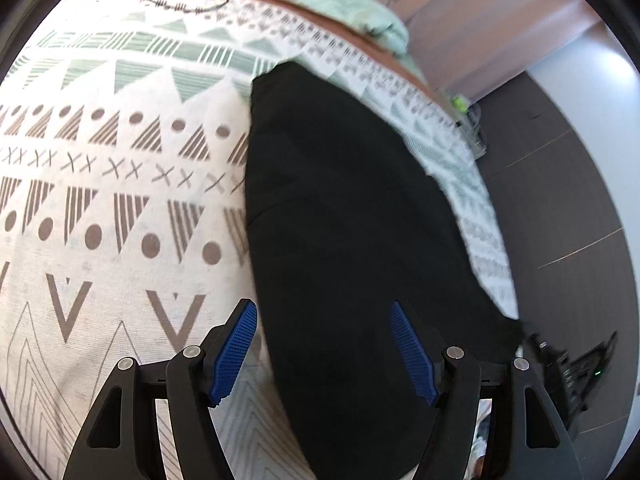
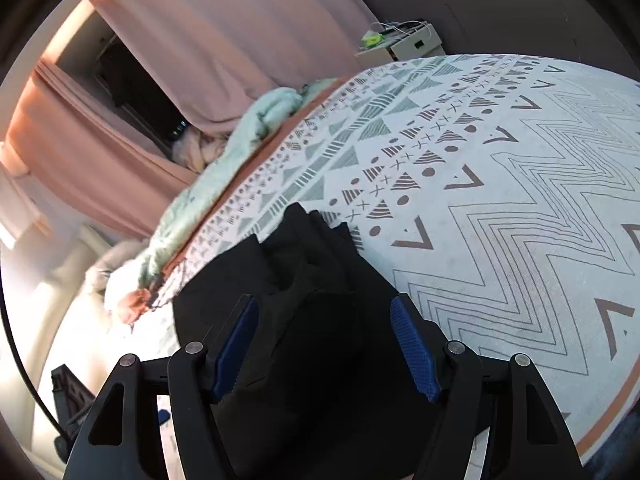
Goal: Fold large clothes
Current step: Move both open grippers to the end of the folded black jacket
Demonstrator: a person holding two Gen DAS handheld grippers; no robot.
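A large black garment lies on a bed with a white patterned cover. In the left wrist view it stretches away from me as a long flat panel near the bed's right edge. My left gripper is open, its blue pads hovering above the garment's near part with nothing between them. In the right wrist view the black garment is bunched in folds near the bed's left edge. My right gripper is open just above it, pads apart and empty.
A mint green blanket lies crumpled along the far side of the patterned cover. Pink curtains hang behind. A small bedside cabinet stands at the far end. Dark wood floor lies beside the bed.
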